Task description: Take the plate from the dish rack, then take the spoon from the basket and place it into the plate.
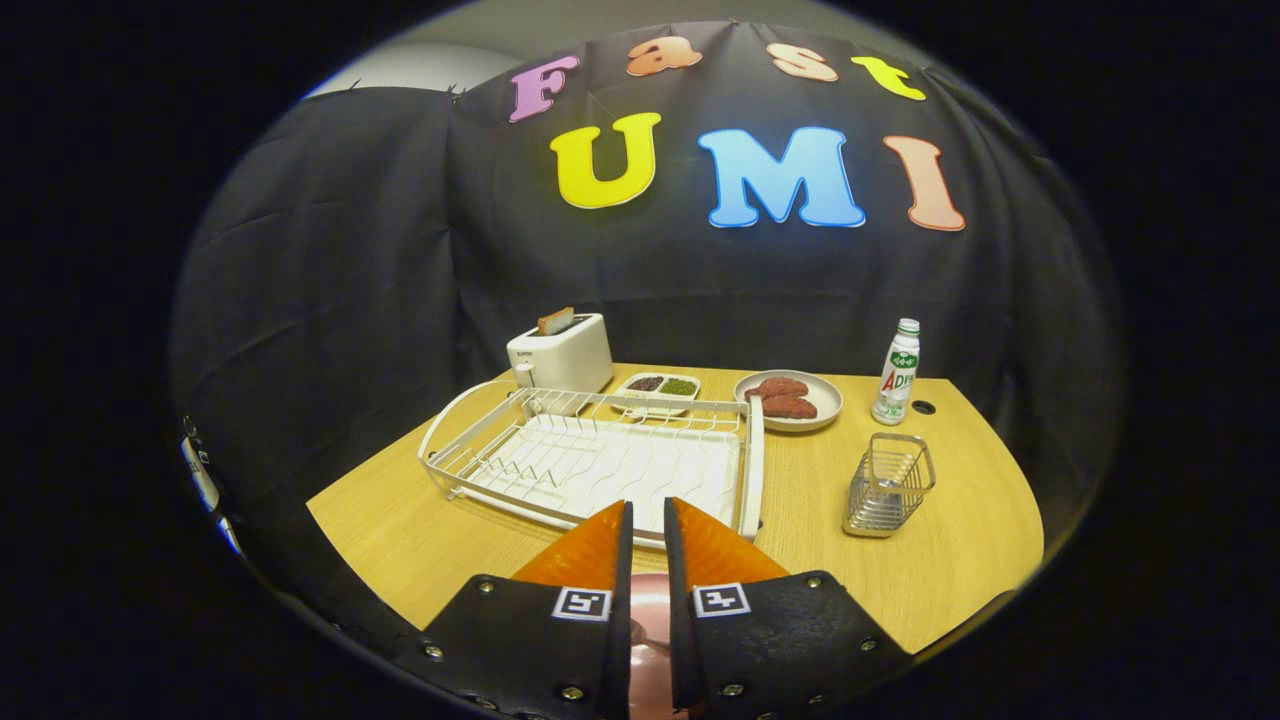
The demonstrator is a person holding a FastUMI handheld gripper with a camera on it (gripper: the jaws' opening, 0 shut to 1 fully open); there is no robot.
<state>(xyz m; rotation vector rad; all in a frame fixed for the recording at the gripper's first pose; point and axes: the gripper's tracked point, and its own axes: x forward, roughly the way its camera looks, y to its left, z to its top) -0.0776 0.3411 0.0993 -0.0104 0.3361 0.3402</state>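
Note:
My gripper (pixel 648 512) hangs over the near edge of the table, its fingers standing a narrow gap apart with nothing between them. Under the fingers, seen through the gap, lies a pink plate (pixel 650 600) with what looks like a metal spoon (pixel 641 636) resting on it; most of both is hidden by the fingers. Just beyond the fingertips stands the white wire dish rack (pixel 600 460), with no dishes in it. To its right stands the small wire basket (pixel 888 485), with nothing in it.
Behind the rack stand a white toaster (pixel 562 355) holding a slice of bread and a small two-part tray (pixel 660 388). A plate of reddish food (pixel 788 398) and a bottle (pixel 897 372) stand at the back right. The wooden table (pixel 960 560) ends in a rounded front edge.

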